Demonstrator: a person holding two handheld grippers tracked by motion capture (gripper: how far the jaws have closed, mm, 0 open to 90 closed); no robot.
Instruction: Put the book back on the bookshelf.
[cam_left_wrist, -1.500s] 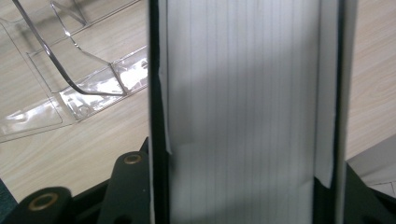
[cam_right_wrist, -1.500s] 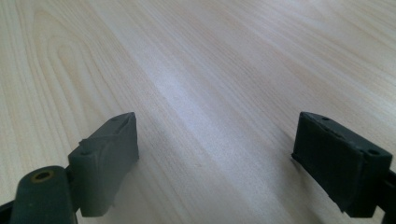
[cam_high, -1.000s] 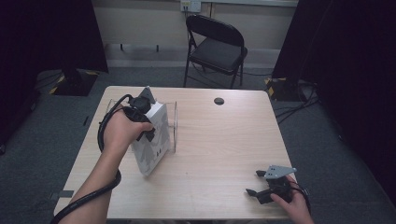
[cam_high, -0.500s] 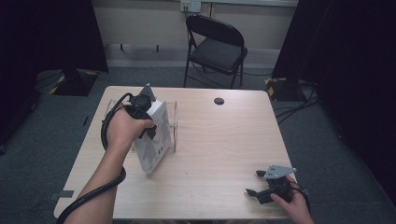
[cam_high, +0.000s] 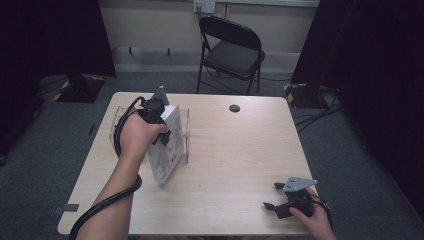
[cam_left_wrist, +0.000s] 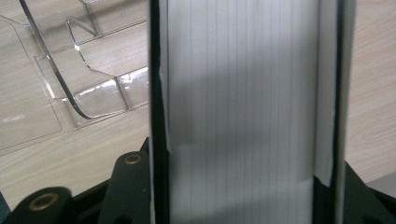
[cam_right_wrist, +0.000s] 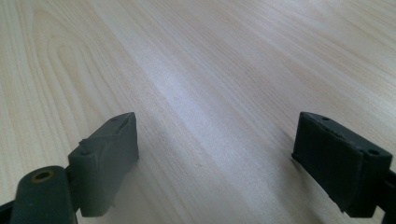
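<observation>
A thick white book (cam_high: 167, 152) stands tilted on the wooden table (cam_high: 235, 150), its lower corner resting on the wood. My left gripper (cam_high: 164, 131) grips it from above near its top edge, shut on it. In the left gripper view the book's white page edge (cam_left_wrist: 243, 102) sits between the two black jaws of the left gripper (cam_left_wrist: 243, 196). A clear acrylic book stand (cam_high: 118, 116) sits right behind and beside the book, also visible as the stand (cam_left_wrist: 70, 79). My right gripper (cam_high: 272, 196) rests at the table's front right, open, and the right gripper (cam_right_wrist: 215, 158) has bare wood between its jaws.
A small black round cap (cam_high: 234, 108) sits in the table near its far edge. A black folding chair (cam_high: 232, 50) stands beyond the table. The left gripper's black cable (cam_high: 107, 202) trails along the forearm to the front left edge.
</observation>
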